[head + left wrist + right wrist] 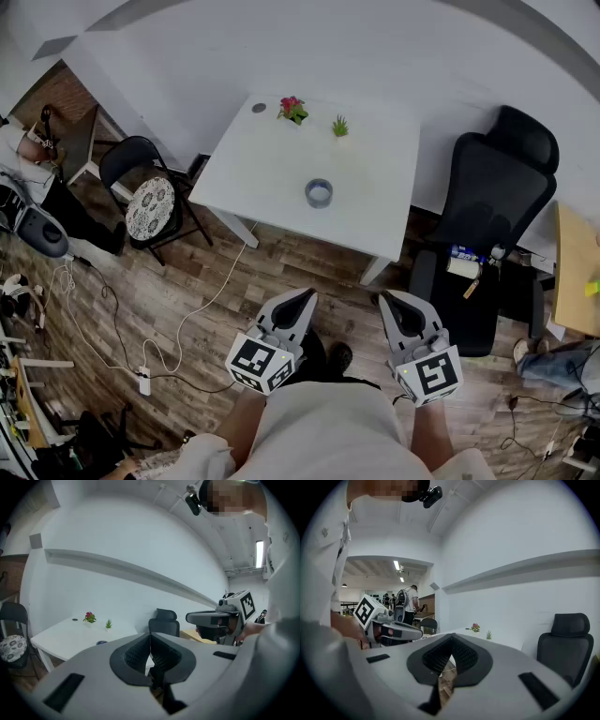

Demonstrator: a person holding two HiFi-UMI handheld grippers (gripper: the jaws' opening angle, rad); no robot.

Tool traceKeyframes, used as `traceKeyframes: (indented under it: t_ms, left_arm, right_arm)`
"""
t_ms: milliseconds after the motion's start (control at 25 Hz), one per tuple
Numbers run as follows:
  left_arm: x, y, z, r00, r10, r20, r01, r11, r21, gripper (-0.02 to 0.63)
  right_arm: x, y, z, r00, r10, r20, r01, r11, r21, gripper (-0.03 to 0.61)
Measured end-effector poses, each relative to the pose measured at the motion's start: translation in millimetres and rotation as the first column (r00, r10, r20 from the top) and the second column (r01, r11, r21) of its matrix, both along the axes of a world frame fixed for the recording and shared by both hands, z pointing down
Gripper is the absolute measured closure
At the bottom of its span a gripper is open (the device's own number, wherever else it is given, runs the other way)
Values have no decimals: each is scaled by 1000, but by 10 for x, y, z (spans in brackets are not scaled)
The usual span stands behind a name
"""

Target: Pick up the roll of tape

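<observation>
Grey tape roll (319, 193) lies on table (272, 159), clear of edges; left gripper (307, 297) and right gripper (387, 299) closed, empty.

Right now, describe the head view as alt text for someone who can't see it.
A roll of tape lies on a white table, untouched. The left gripper and right gripper, both shut and empty, hover over wood floor short of it.

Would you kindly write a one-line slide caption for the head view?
Left gripper and right gripper, jaws shut, held short of the white table bearing the roll of tape.
</observation>
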State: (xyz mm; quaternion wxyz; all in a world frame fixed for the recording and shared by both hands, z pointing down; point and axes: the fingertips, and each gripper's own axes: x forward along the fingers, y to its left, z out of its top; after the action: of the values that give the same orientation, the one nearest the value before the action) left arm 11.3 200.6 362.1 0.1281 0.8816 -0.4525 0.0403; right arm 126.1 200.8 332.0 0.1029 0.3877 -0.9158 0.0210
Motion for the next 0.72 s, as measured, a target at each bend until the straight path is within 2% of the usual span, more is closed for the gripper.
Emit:
traceKeyframes:
  t_ms: [360, 520, 720]
  left_arm:
    - [58, 157, -47, 1000, 5, 13, -5, 1000, 3, 594]
    - [62, 192, -76, 1000, 1, 20, -2, 1000, 7, 594]
    - [48, 190, -46, 1000, 2, 22, -2, 1000, -2, 594]
  right_arm:
    - [58, 176, 30, 1000, 1, 20, -1, 1000, -17, 576]
    - [71, 177, 10, 998, -3, 71, 5, 999, -32, 572]
    - [74, 144, 86, 997, 14, 70, -11, 999, -53, 571]
